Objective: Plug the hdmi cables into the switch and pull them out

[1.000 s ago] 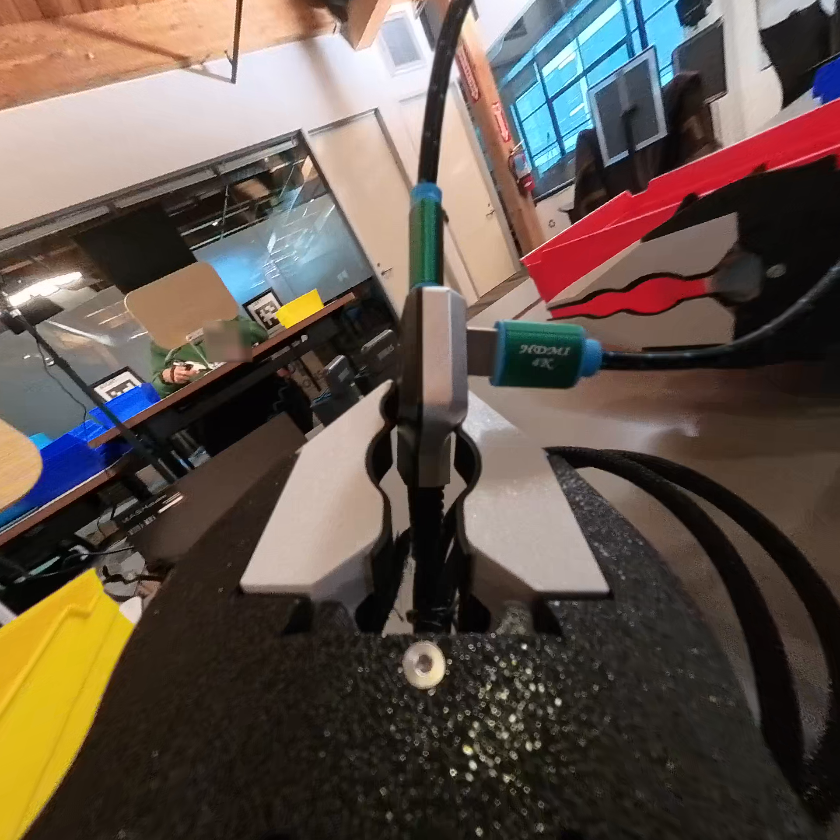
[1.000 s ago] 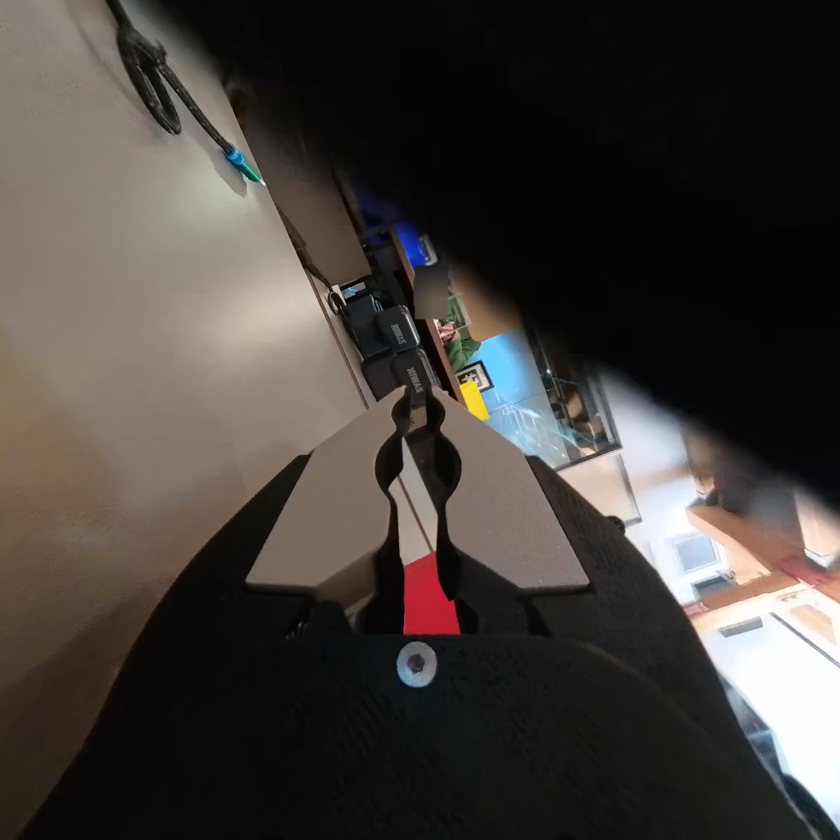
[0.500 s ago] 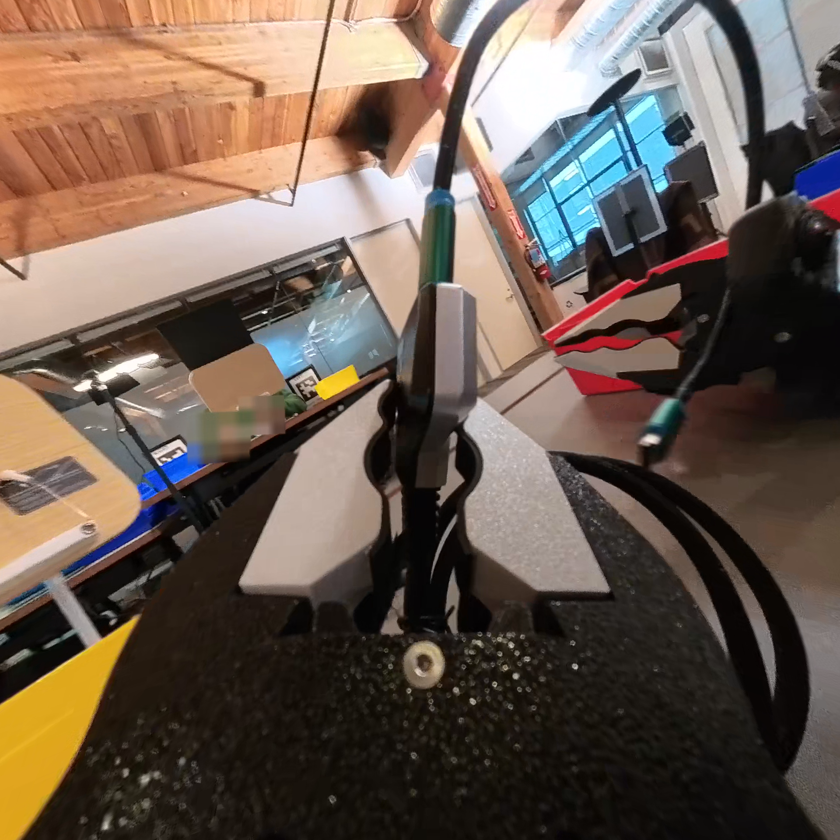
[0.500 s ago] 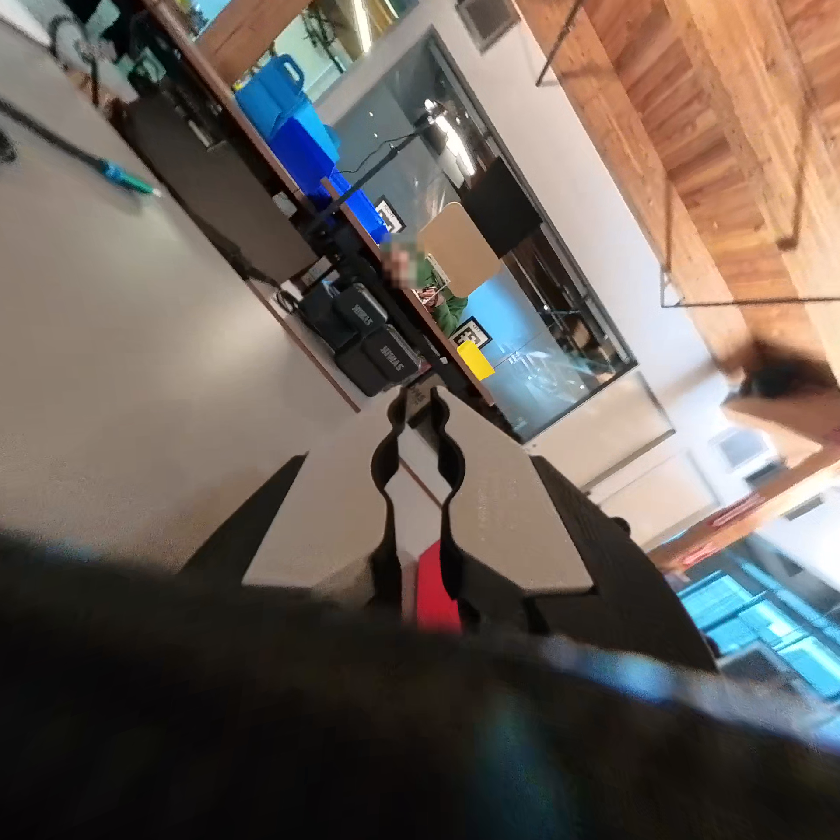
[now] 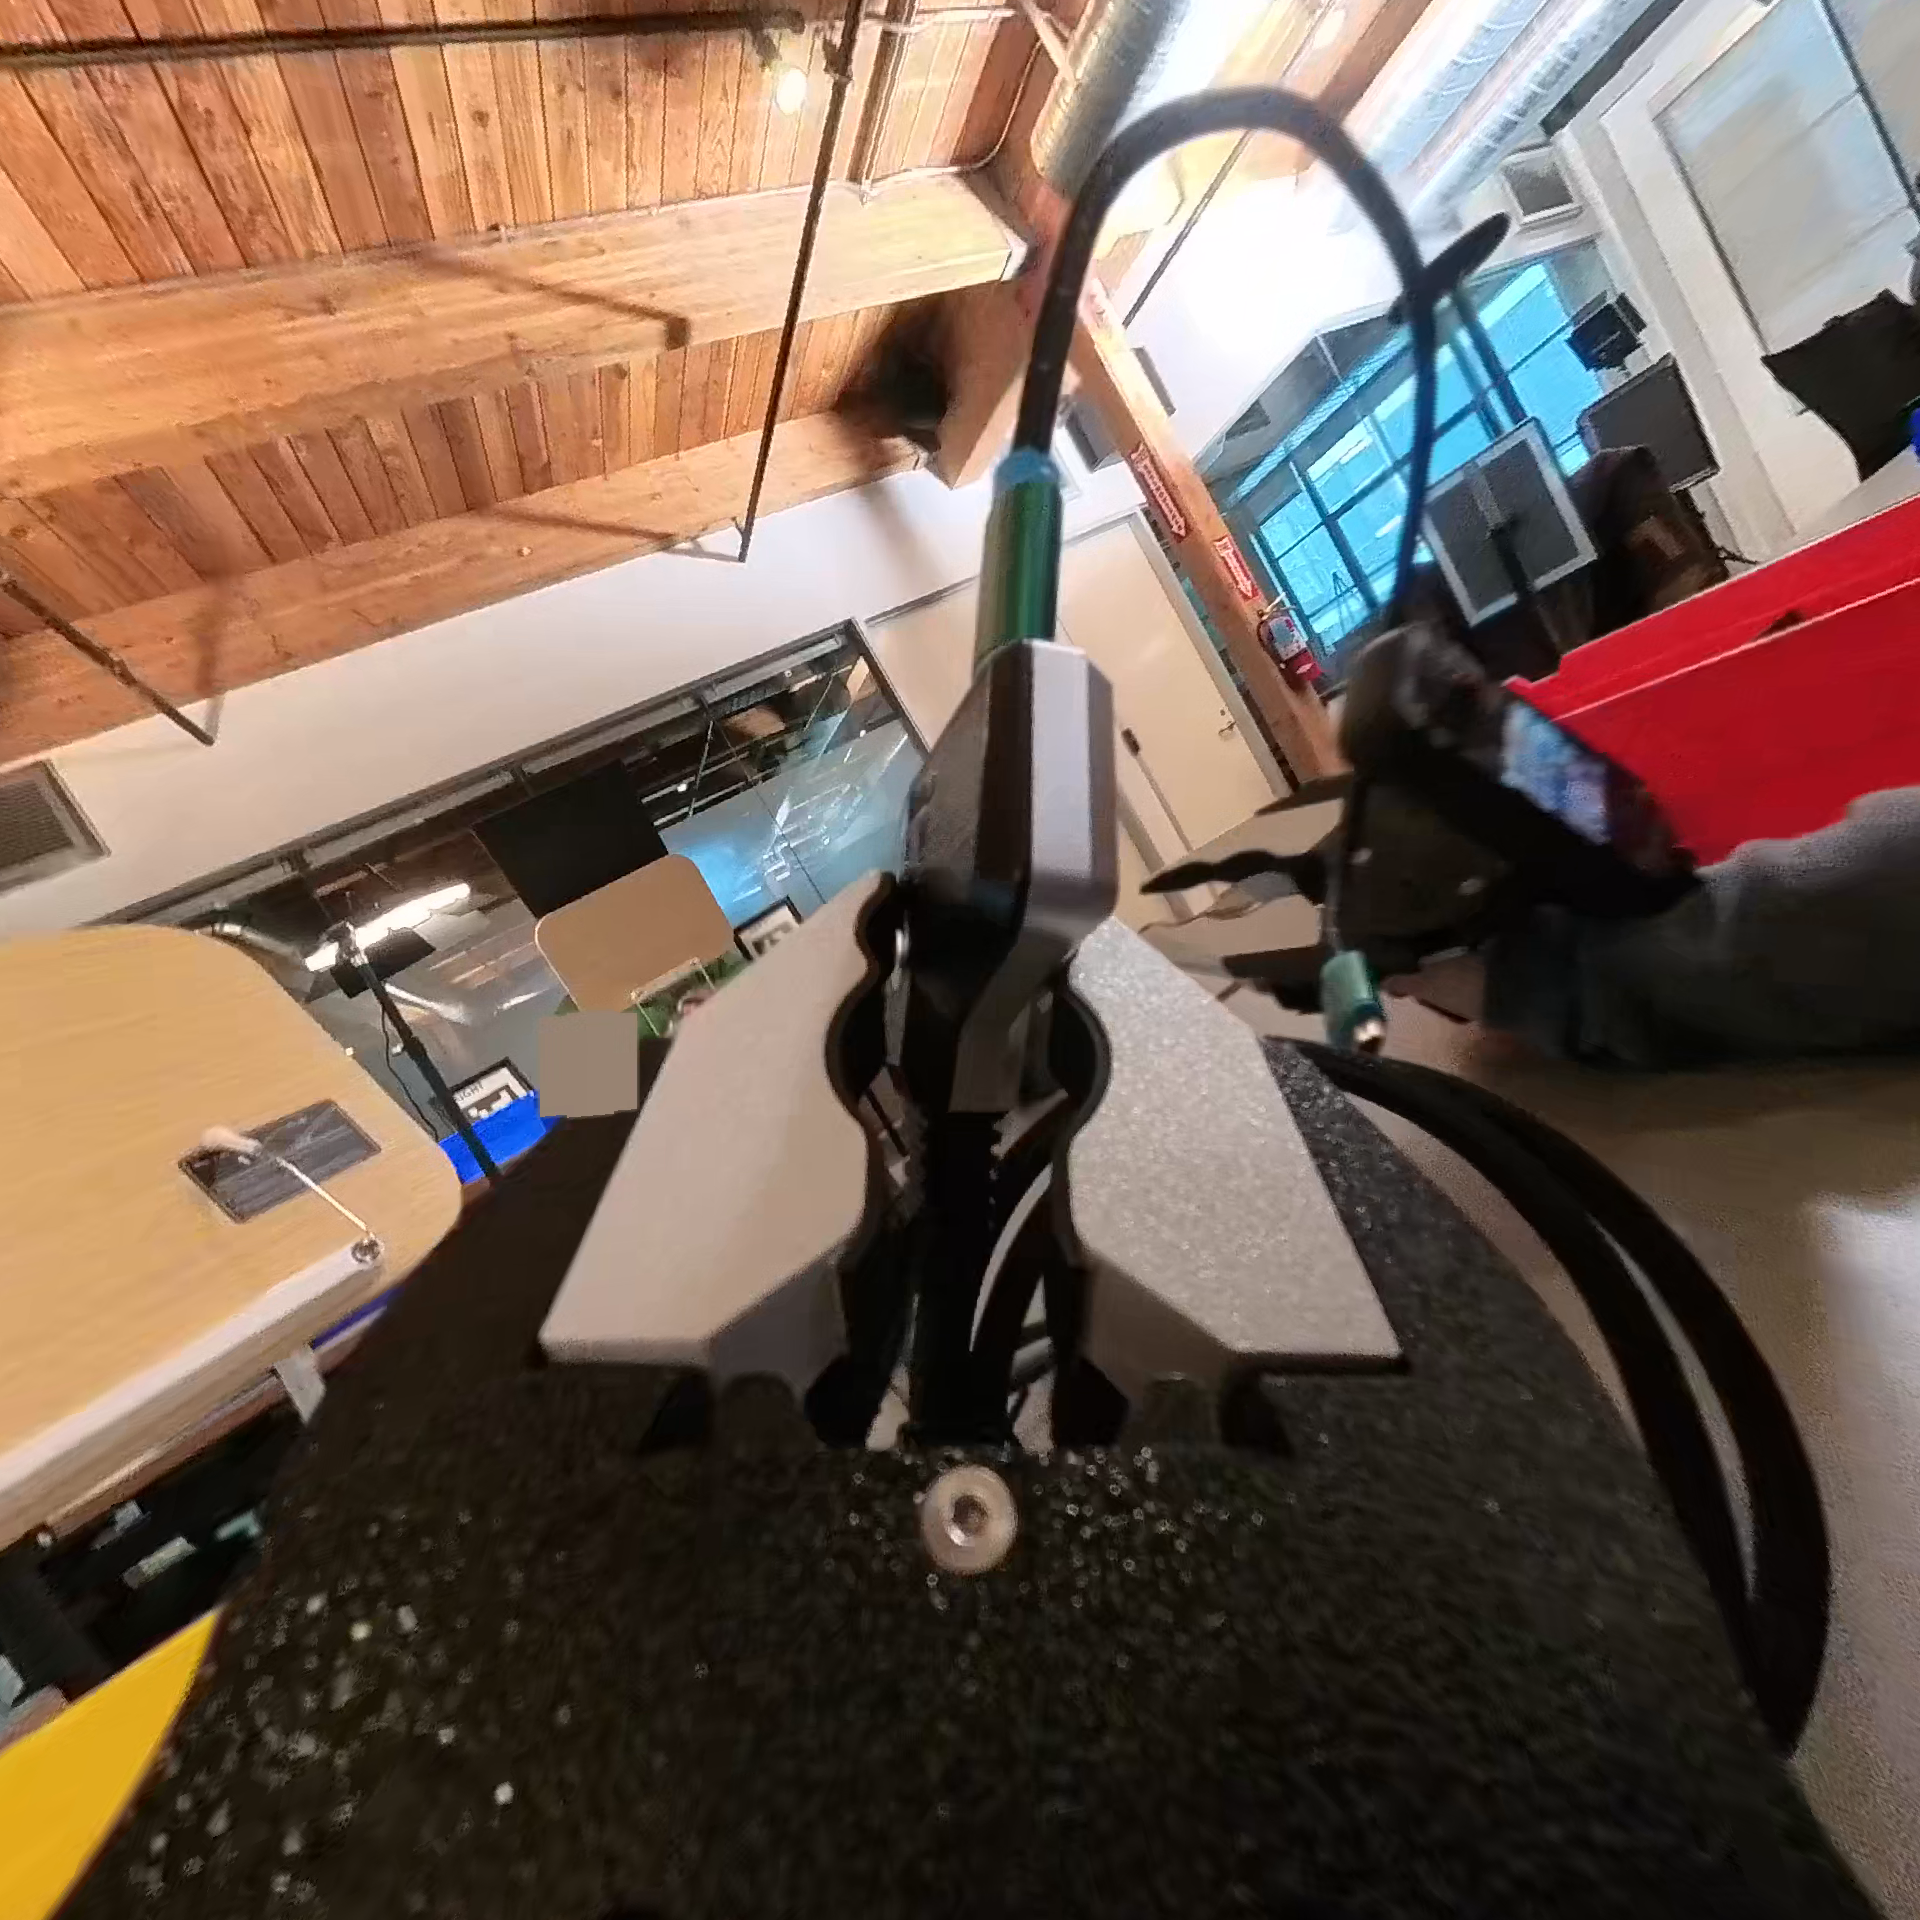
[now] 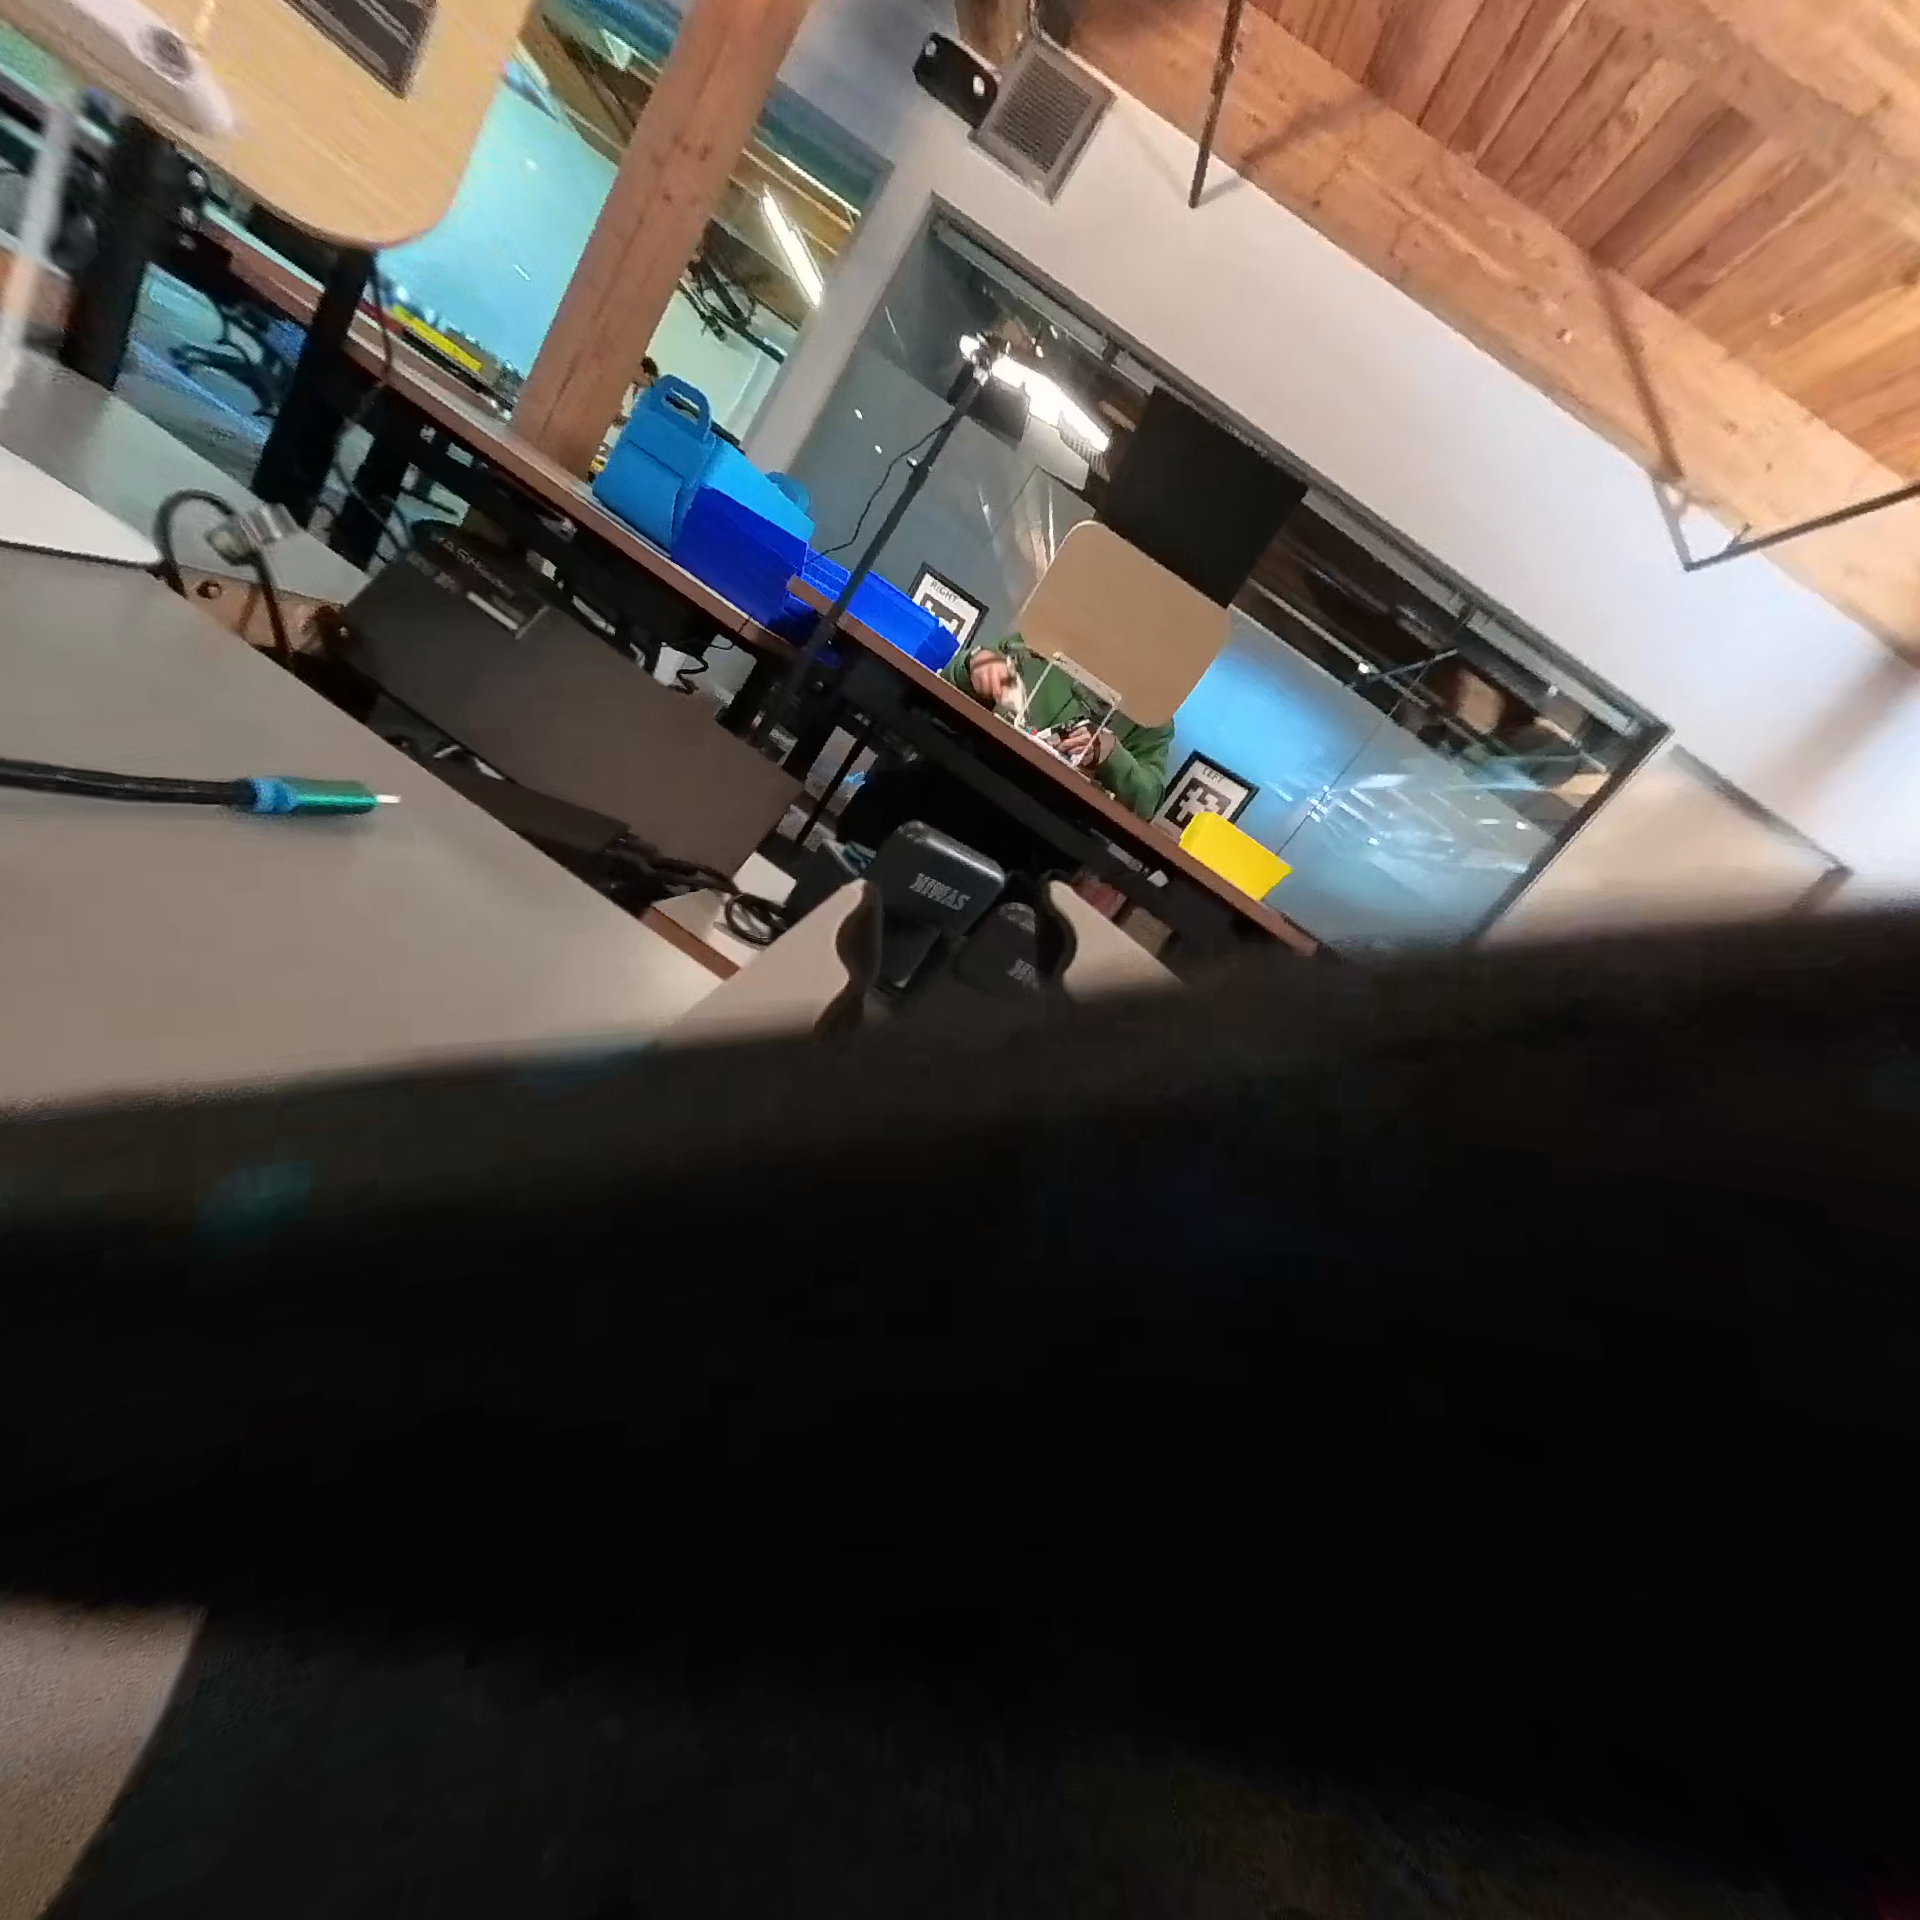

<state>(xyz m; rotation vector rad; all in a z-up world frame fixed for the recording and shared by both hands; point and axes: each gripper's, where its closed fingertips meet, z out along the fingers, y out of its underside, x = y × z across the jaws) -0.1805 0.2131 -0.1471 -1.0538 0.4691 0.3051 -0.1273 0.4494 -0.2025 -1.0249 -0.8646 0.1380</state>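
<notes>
- The left gripper [image 5: 971,997] is clamped tight on the grey switch [image 5: 1023,821], holding it up off the table [image 5: 1849,1226] with its narrow edge toward the camera.
- One green-sleeved plug [image 5: 1023,561] sits in the top of the switch, its black cable arching up and over to the right.
- A second green plug [image 5: 1351,1003] dangles free just below the right gripper [image 5: 1195,914], which floats to the right of the switch on a grey-sleeved arm [image 5: 1714,966]. Its fingers look nearly closed, with a thin wavy gap; whether they pinch the cable cannot be told.
- A third plug [image 6: 312,800] lies apart on the table, seen from the right wrist camera.
- By the look of it, the pulling-out is under way: one cable free, one still seated. The next move calls for a firm grip on the seated plug and a straight pull along its length while the left gripper holds the switch steady.
- A dark blur smothers the lower half of the right wrist view, hiding nearly all of that gripper.
</notes>
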